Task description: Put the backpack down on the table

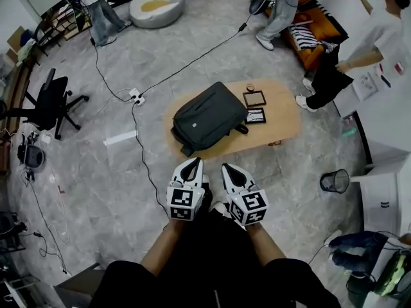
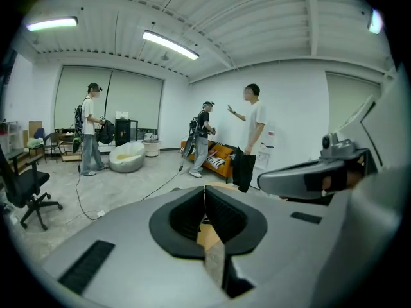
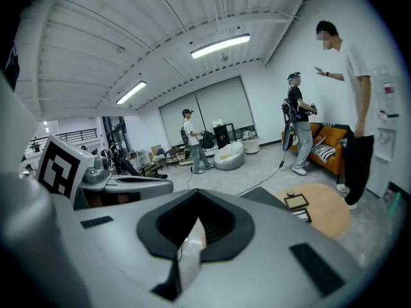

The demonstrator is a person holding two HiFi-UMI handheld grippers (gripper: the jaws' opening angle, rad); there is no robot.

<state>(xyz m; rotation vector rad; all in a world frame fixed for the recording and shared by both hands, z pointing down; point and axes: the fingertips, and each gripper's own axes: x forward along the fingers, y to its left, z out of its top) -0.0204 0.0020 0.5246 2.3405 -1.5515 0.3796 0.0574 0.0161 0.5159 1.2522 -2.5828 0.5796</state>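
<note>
The backpack [image 1: 210, 116] lies flat on the left part of the oval wooden table [image 1: 282, 124], beside two small picture frames [image 1: 254, 98] that sit just to its right. Neither tool touches it. The left gripper [image 1: 188, 167] and the right gripper [image 1: 232, 172] are held side by side close in front of the person's body, over the floor on the near side of the table and well apart from the bag. Each gripper's own view shows its jaws clenched together with nothing between the dark pads, so both are empty. From the grippers the backpack lies straight ahead and a little below, almost centred between the two tips. Its long axis runs on a diagonal, from a near corner on the person's left to a far corner on the right, close to the frames. That near corner, which reaches the table's front edge, is the part closest to the grippers, and the left gripper stands slightly nearer to it than the right. Judged from how things lie, the bag is already set down with the table carrying all of its weight, so the task looks complete. Any further reach would have to go forward across the gap to that near left corner first.
</note>
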